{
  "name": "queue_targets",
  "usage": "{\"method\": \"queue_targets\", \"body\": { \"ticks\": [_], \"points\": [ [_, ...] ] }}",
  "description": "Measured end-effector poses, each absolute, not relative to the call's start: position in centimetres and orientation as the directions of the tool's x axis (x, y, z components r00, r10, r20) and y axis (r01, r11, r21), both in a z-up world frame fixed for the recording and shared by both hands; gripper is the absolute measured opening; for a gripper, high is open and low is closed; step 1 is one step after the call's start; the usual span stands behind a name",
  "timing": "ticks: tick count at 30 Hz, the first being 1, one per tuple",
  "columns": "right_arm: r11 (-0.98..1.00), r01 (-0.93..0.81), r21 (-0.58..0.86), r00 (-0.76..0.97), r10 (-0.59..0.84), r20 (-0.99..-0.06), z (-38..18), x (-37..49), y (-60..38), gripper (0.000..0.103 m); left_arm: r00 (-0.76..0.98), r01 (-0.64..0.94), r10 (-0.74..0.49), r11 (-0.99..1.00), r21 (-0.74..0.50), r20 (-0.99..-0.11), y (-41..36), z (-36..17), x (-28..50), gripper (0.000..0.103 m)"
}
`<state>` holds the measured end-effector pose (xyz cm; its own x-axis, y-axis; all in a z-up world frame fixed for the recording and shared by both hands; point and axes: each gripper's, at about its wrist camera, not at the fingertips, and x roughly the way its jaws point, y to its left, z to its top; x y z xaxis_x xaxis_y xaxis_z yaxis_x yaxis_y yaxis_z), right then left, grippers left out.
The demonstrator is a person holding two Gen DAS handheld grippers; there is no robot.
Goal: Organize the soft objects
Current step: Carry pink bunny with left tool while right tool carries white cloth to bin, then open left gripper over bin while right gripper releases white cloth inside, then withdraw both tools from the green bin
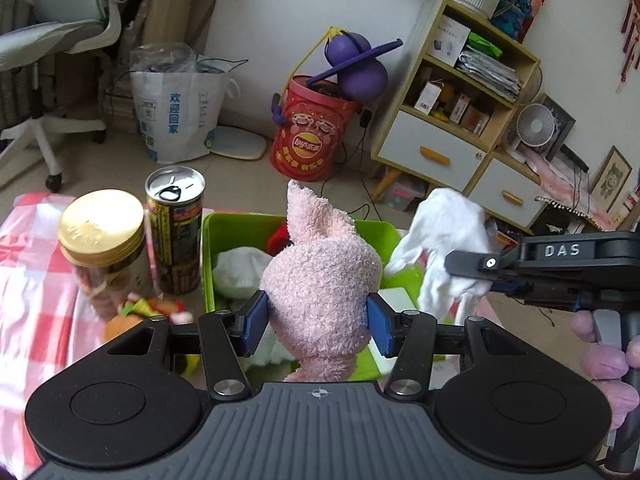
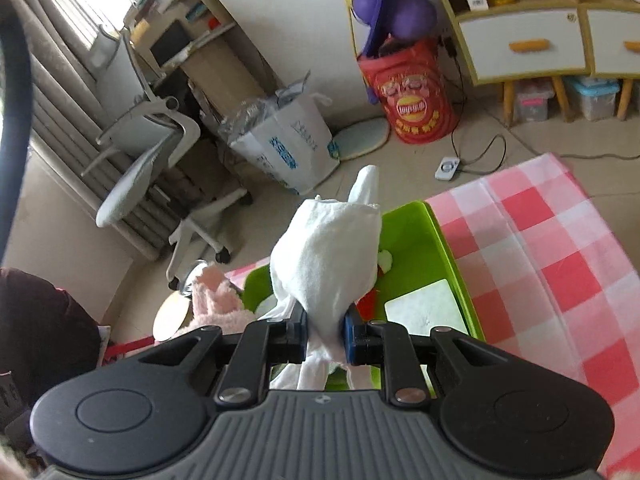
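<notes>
Left wrist view: my two tongs each carry a soft thing above the green bin [image 1: 224,240].

From the left, a gold-lidded jar [image 1: 102,232] and a drink can [image 1: 176,232] stand on the checked tabletop [image 1: 28,280] beside the bin. My left tongs [image 1: 318,322] clamp a pink fluffy sock [image 1: 320,280], its tip pointing up. Further right, my right tongs [image 2: 326,336] pinch a white cloth [image 2: 326,248] tight, bunched over the bin.

One pink fuzzy sock [image 1: 320,276], one white glove [image 1: 444,248], one green bin [image 1: 228,228]. One drink can [image 1: 175,232], one gold-lidded jar [image 1: 102,236]. Two grippers.
</notes>
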<state>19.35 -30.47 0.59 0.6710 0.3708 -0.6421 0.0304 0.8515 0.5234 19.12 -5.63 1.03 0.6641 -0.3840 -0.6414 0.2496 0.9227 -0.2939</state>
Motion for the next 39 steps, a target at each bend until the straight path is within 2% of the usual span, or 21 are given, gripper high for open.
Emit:
{"method": "queue_targets", "body": {
  "ticks": [14,23,26,28,29,31,33,39],
  "points": [
    [0.864,0.006,0.503,0.495,0.435,-0.752,-8.1,23.7,-29.3,0.003,0.585,0.259,-0.307,0.948,-0.185,-0.751,-8.1,-5.1,22.7,0.054],
    [0.866,0.024,0.499,0.483,0.427,-0.764,-8.8,23.9,-29.6,0.006,0.585,0.260,-0.295,0.951,-0.170,-0.756,-8.4,-5.5,22.8,0.055],
    [0.865,0.041,0.500,0.489,0.419,-0.765,-8.2,23.9,-29.7,0.008,0.606,0.267,-0.297,0.950,-0.163,-0.738,-8.5,-5.1,22.7,0.061],
    [0.858,0.048,0.511,0.496,0.424,-0.758,-7.7,23.8,-30.0,0.014,0.622,0.270,-0.296,0.950,-0.156,-0.725,-8.5,-4.5,22.4,0.074],
    [0.856,0.053,0.514,0.502,0.422,-0.755,-7.3,23.6,-30.1,0.016,0.629,0.273,-0.295,0.950,-0.151,-0.720,-8.5,-4.2,22.2,0.076],
    [0.852,0.064,0.520,0.521,0.416,-0.745,-6.5,23.2,-30.6,0.033,0.639,0.277,-0.289,0.951,-0.138,-0.713,-8.4,-3.6,21.8,0.081],
    [0.849,0.079,0.523,0.545,0.402,-0.736,-5.5,22.6,-31.1,0.042,0.643,0.280,-0.284,0.952,-0.127,-0.711,-8.4,-2.9,21.2,0.082],
    [0.869,0.096,0.485,0.587,0.344,-0.733,-2.6,19.9,-31.8,0.051,0.652,0.265,-0.268,0.957,-0.118,-0.709,-8.1,-1.2,18.7,0.092]
  ]
}}
